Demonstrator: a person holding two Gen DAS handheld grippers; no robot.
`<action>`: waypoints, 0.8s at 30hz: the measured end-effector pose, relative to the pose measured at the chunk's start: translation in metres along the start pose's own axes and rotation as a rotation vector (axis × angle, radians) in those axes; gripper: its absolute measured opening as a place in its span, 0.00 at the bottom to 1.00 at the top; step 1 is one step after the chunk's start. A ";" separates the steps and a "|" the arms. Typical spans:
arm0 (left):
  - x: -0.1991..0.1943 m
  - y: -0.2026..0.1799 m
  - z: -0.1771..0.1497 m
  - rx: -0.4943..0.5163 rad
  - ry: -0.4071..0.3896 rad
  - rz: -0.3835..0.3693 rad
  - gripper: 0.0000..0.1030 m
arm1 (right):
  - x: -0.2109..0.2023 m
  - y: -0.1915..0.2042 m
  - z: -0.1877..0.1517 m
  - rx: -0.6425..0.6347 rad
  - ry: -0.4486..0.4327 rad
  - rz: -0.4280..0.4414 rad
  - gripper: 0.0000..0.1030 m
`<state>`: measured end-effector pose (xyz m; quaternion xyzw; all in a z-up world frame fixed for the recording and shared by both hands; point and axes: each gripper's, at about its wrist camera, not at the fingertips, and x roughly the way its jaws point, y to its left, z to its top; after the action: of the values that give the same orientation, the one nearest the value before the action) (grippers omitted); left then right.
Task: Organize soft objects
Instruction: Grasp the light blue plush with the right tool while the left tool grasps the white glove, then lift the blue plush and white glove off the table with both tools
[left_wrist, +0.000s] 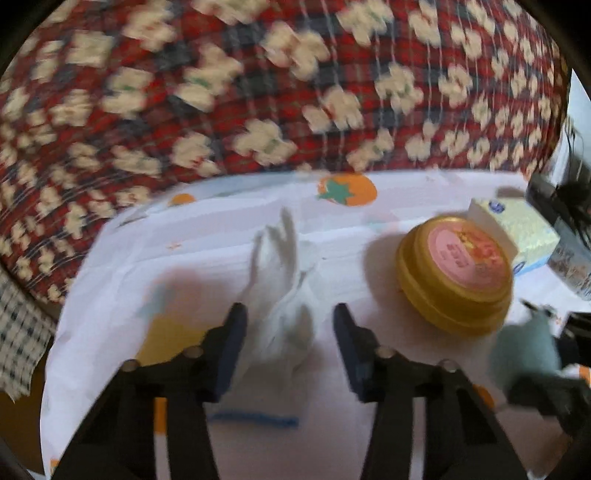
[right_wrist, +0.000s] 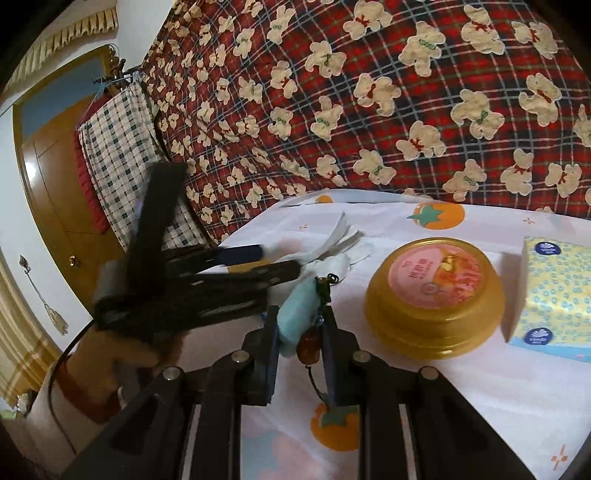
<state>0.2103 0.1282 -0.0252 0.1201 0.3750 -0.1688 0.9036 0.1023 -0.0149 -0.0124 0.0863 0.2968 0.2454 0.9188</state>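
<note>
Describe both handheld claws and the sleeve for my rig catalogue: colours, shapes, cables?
Both claws are black linkage frames with silver round pivot pins and flat dark blue finger pads. The left claw and the right claw look identical in build. In the right wrist view a thin black cable loops behind the left one, and the hand holding it wears a red cuff over a white sleeve.

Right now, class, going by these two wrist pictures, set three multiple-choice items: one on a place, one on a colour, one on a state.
1. In the right wrist view, where does the tissue pack lie from the gold tin?
A. to its left
B. to its right
C. on top of it

2. The tin's lid label is:
A. pink
B. green
C. black

3. The right gripper is:
A. open and empty
B. shut on the blue plush charm
C. shut on a spoon

Answers:
1 B: the pack lies past the tin's right side.
2 A: a round pink label fills the lid.
3 B: both pads press the charm.
</note>
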 end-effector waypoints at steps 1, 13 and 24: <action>0.013 -0.004 0.006 0.019 0.033 0.015 0.42 | -0.001 -0.002 0.000 0.007 -0.001 0.002 0.22; 0.038 0.002 0.016 -0.039 0.094 0.007 0.12 | -0.003 -0.018 0.002 0.087 0.005 0.024 0.22; -0.048 -0.001 -0.020 -0.251 -0.081 -0.137 0.10 | -0.014 -0.020 0.003 0.078 -0.054 -0.026 0.22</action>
<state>0.1650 0.1447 -0.0043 -0.0265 0.3637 -0.1864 0.9123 0.1025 -0.0395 -0.0091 0.1247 0.2821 0.2192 0.9256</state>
